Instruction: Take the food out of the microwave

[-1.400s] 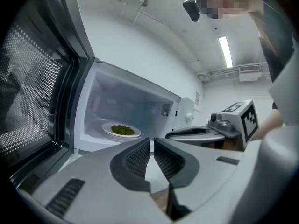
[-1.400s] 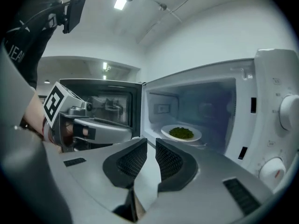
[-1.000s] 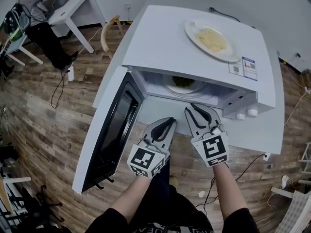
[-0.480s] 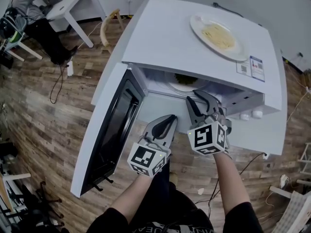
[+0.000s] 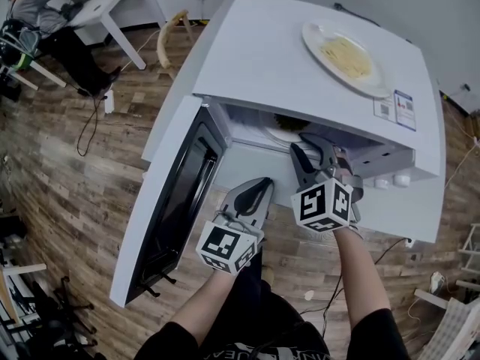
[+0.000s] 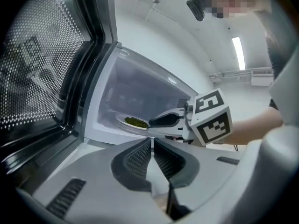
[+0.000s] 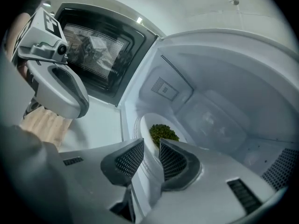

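Spillage is looking like the main hazard from here.

Head view: the boxy white microwave oven (image 5: 300, 58) is standing with its black-windowed door (image 5: 169, 201) swung wide at its left. The round white plate of green food (image 5: 276, 132) is sitting on the microwave's floor. A second white plate of pale yellow noodles (image 5: 349, 55) is lying on the microwave's roof, towards its right rear corner. The grey right gripper (image 5: 306, 145) is sitting in the microwave's opening at the plate's near rim. The grey left gripper (image 5: 259, 190) is hanging just outside the microwave's front.

Left gripper view: its ribbed pads are pressing flat together with nothing between them and pointing at the microwave's cavity, so it is giving the plate no support.

Right gripper view: the jaws are standing a little apart, and the plate's near rim is showing in the gap between them. I cannot tell whether either pad is touching it. By my judgement, a pinch on one thin edge is risking the plate tilting as it clears the microwave's sill, with the loose green heap sliding off. A shallow bite is also risking the smooth rim slipping free. Lifting too high is risking a knock against the microwave's ceiling, and such a jolt could be shaking the noodle plate on the roof.
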Demonstrator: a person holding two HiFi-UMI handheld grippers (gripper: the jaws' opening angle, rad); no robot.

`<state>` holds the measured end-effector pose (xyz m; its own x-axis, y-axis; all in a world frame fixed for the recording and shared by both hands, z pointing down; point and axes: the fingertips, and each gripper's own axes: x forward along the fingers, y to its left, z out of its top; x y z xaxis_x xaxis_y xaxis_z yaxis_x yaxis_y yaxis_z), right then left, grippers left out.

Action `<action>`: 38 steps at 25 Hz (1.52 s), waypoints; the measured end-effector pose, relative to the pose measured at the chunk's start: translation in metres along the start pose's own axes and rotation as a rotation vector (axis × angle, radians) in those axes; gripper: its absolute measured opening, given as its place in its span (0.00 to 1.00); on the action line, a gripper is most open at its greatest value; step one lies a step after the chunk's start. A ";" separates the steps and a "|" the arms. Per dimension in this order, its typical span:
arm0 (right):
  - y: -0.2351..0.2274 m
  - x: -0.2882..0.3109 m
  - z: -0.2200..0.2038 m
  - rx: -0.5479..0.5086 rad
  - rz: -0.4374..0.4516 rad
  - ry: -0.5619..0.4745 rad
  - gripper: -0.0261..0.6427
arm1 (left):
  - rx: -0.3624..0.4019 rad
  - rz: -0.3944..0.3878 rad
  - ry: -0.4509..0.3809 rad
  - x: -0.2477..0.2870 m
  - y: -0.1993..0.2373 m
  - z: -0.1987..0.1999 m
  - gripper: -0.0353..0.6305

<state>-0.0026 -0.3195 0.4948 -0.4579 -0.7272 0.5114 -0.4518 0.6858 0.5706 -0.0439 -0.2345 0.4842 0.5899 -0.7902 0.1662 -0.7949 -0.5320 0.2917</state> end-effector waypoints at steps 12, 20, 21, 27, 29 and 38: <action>0.010 0.002 0.014 -0.078 -0.002 -0.064 0.10 | 0.003 -0.009 0.011 -0.001 0.002 -0.003 0.08; 0.008 0.002 0.006 -0.077 0.008 -0.021 0.10 | -0.001 -0.026 0.017 -0.001 -0.003 -0.006 0.08; 0.009 0.004 0.006 -0.068 0.026 -0.017 0.10 | -0.003 -0.028 0.018 -0.002 -0.004 -0.007 0.08; 0.003 0.013 0.009 0.064 0.069 -0.034 0.10 | -0.015 -0.032 0.017 -0.004 -0.001 -0.007 0.08; 0.001 0.016 0.011 0.099 0.078 -0.043 0.10 | -0.017 -0.031 0.015 -0.006 0.001 -0.007 0.08; 0.007 0.016 0.020 -0.005 0.089 -0.073 0.10 | -0.035 -0.026 0.015 -0.008 0.005 -0.010 0.08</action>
<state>-0.0286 -0.3252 0.4942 -0.5510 -0.6588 0.5122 -0.4027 0.7475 0.5283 -0.0513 -0.2277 0.4934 0.6125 -0.7714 0.1725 -0.7741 -0.5411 0.3286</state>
